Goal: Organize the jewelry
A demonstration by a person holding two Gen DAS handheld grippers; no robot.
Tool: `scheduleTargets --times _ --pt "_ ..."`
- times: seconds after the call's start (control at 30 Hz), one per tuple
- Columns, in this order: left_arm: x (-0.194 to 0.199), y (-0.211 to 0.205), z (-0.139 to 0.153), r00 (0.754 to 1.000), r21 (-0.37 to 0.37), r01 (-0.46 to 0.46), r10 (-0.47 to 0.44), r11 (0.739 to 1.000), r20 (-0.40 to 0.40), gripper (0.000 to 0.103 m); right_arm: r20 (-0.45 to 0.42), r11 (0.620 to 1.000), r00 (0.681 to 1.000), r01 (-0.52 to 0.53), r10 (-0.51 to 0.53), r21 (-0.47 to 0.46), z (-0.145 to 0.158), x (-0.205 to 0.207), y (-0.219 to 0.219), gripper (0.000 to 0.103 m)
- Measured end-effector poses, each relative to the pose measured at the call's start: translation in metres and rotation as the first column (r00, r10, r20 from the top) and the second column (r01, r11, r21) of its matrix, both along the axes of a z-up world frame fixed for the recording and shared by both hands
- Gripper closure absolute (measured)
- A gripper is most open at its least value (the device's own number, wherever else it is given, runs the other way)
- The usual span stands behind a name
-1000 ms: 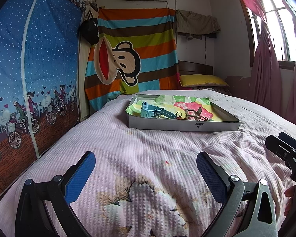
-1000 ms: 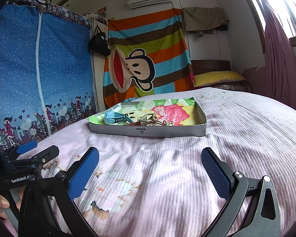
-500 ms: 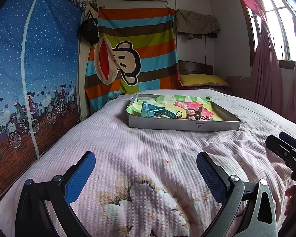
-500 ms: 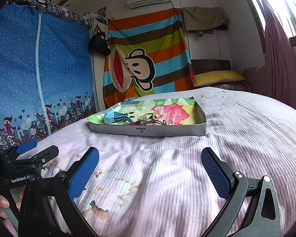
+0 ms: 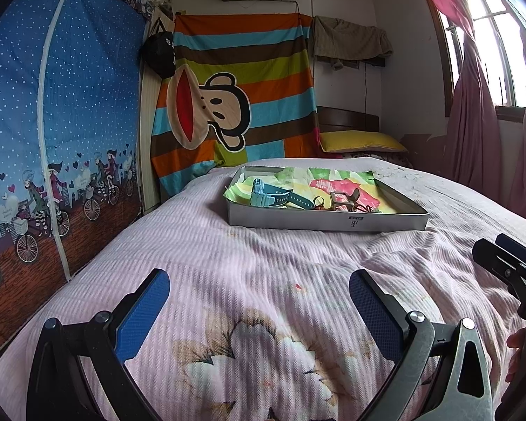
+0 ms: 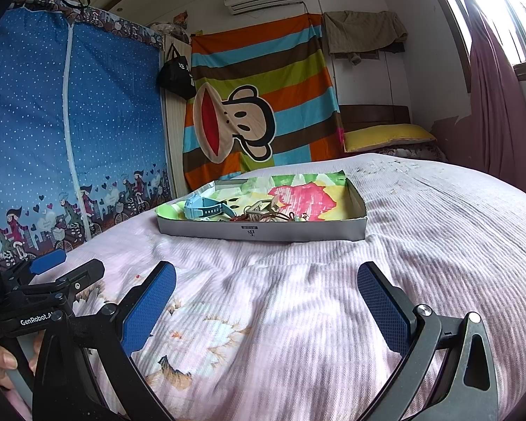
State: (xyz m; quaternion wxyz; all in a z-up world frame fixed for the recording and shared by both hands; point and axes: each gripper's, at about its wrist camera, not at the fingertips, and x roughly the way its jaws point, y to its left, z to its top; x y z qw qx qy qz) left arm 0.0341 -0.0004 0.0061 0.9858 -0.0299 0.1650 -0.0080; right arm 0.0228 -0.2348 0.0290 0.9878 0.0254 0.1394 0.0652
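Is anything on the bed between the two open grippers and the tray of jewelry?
Nothing visible. Only bare pink bedspread lies between the left gripper, the right gripper and the tray. The tray's near wall stands in front of the jewelry, so reach over it.

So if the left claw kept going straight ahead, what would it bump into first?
Probably the near wall of the grey tray. The left claw is open above the pink bedspread; if it is tilted downward, the bedspread would come first.

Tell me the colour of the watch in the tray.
The watch is light blue with a teal strap, clearest in the left wrist view.
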Motion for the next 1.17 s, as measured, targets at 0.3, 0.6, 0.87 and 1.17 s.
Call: scheduleTargets --times 0.3,0.6,0.87,1.17 --pt "0.0 0.001 -0.001 1.0 0.003 0.001 -0.001 1.0 0.0 0.0 -0.001 1.0 1.0 0.0 0.0 0.0 0.001 0.0 0.0 0.001" --pt "-0.003 0.007 -0.001 1.0 0.003 -0.019 0.019 1.0 -0.001 0.0 -0.005 1.0 1.0 0.0 0.0 0.001 -0.002 0.0 0.0 0.001" --pt "-0.003 0.011 -0.003 1.0 0.015 -0.029 0.029 0.999 -0.001 0.0 -0.006 1.0 1.0 0.0 0.0 0.001 -0.003 -0.001 0.001 0.001" --pt "-0.002 0.01 -0.003 1.0 0.016 -0.031 0.031 0.999 -0.002 0.0 -0.013 1.0 1.0 0.0 0.0 -0.002 -0.009 0.0 0.003 0.001"
